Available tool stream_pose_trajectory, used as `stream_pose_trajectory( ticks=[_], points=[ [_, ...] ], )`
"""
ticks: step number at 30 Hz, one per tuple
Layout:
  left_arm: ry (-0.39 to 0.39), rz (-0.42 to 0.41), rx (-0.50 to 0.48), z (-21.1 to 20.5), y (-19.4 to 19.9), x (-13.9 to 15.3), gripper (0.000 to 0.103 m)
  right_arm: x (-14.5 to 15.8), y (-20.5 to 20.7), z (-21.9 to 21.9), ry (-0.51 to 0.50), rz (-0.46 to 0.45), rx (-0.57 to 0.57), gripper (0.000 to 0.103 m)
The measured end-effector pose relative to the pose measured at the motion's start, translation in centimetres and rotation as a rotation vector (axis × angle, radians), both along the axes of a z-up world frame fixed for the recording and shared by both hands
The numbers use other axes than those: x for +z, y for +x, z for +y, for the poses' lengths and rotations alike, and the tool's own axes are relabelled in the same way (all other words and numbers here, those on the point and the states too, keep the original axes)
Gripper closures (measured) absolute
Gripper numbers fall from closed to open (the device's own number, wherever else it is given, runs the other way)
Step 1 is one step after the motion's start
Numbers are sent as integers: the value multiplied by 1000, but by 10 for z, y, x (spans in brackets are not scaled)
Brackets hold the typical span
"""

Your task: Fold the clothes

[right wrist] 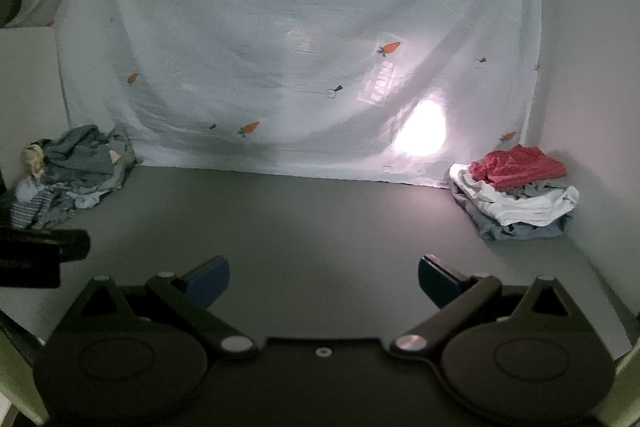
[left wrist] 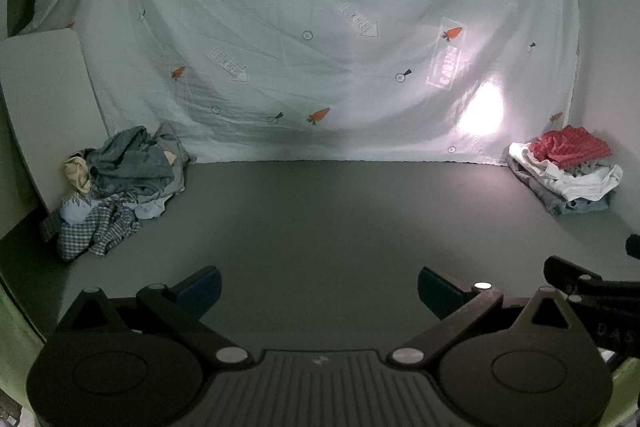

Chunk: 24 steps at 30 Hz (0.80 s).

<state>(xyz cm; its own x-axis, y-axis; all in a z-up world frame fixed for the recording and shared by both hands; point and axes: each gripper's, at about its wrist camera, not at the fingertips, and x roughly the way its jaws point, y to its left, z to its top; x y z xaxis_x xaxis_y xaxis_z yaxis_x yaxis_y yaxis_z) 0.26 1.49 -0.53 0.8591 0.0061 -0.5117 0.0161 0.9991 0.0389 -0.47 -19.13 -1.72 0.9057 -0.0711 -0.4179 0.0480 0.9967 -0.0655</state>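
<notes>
Clothes wait in two heaps at the far corners of the dark grey table (left wrist: 320,219), and neither pair of tongs has any of them. The left gripper (left wrist: 319,287) hangs over the near middle of the table with its blue-padded fingers (left wrist: 202,287) spread wide and nothing between them. The right gripper (right wrist: 324,283) is the same, jaws wide apart and empty, over bare table just beside its partner; its black frame shows at the right edge of the left view.

I judge that this is a pause between garments: nothing lies on the working space, so the step in hand is fetching the next piece. That calls for a reach to the far left, where the crumpled heap of blue denim, checked and striped cloth (left wrist: 120,187) sits against the wall, with a pale yellow scrap on its left side. The pieces are tangled there, so I expect picking one edge cleanly without dragging its neighbours will need care, and both grippers will be wanted to spread it flat.

At the far right stands the neater stack (right wrist: 516,195): a red patterned garment on top, white cloth under it, grey-blue at the bottom. It looks roughly folded, so I take it for the finished pile.

Behind both hangs a pale sheet printed with orange carrots (left wrist: 320,27), lit by a bright spot low on its right.
</notes>
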Motion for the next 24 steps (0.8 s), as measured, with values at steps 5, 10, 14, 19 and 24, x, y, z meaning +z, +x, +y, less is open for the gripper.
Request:
stream_pose_trajectory(
  ticks=[5, 10, 14, 19, 24],
  points=[
    [-1, -2, 18, 2, 14, -3, 0, -6, 10, -14, 59, 33, -57, 1],
    [-37, 30, 31, 3, 42, -14, 0, -15, 34, -24, 94, 28, -89, 0],
    [-121, 76, 53, 11, 79, -23, 0, -22, 58, -34, 127, 26, -109, 0],
    [-274, 134, 154, 45, 132, -27, 0, -36, 133, -48, 330, 107, -59, 0],
    [-368, 183, 338, 99, 173, -24, 0, -65, 225, -48, 772, 279, 60, 0]
  ],
)
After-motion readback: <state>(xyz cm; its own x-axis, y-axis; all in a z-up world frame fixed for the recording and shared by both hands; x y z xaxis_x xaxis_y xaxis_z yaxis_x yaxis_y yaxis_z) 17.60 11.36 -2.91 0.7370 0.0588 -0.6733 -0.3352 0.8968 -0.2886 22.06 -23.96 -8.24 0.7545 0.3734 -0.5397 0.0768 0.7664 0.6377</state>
